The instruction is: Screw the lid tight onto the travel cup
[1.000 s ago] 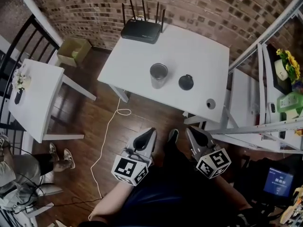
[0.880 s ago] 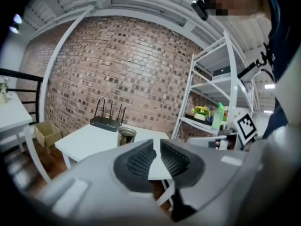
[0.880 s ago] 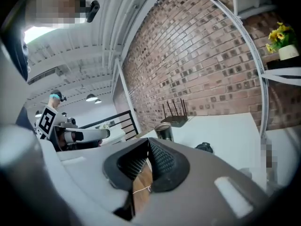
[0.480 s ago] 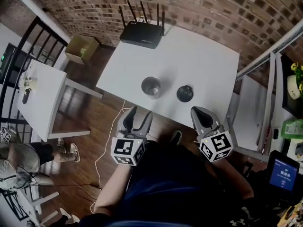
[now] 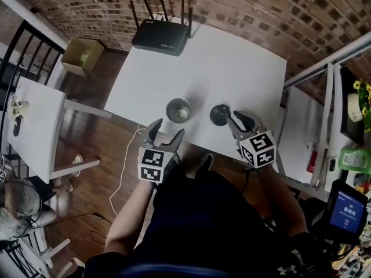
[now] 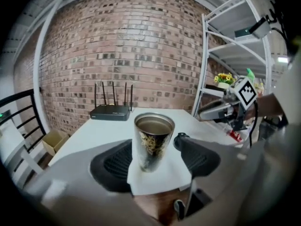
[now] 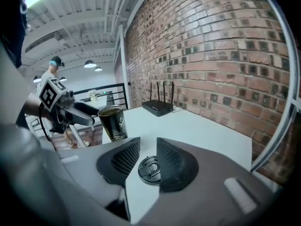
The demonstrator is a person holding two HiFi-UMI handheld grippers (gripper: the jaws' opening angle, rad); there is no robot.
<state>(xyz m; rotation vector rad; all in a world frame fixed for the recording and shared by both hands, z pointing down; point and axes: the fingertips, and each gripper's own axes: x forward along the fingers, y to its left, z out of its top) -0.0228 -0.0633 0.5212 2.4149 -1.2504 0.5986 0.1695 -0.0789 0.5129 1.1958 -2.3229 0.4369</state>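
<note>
A steel travel cup [image 5: 178,110] stands open-topped near the front edge of the white table [image 5: 243,68]. Its black lid [image 5: 219,114] lies flat to the cup's right. My left gripper [image 5: 167,131] is just in front of the cup, its jaws wide and opening; in the left gripper view the cup [image 6: 153,142] stands beyond them, untouched. My right gripper [image 5: 236,119] is beside the lid, its jaws slightly apart and opening. In the right gripper view the lid [image 7: 149,169] shows in the narrow gap, with no pad pressing on it, and the cup [image 7: 113,123] stands to the left.
A black router [image 5: 161,36] with antennas sits at the table's far edge by the brick wall. A metal shelf rack [image 5: 324,97] stands to the right. On the left are a small white table [image 5: 35,126], a cardboard box [image 5: 81,55] and a person [image 5: 17,207].
Both grippers have come forward from over the floor to the table's front edge. The left jaws have spread wide before the cup. The right jaws have parted slightly by the lid.
</note>
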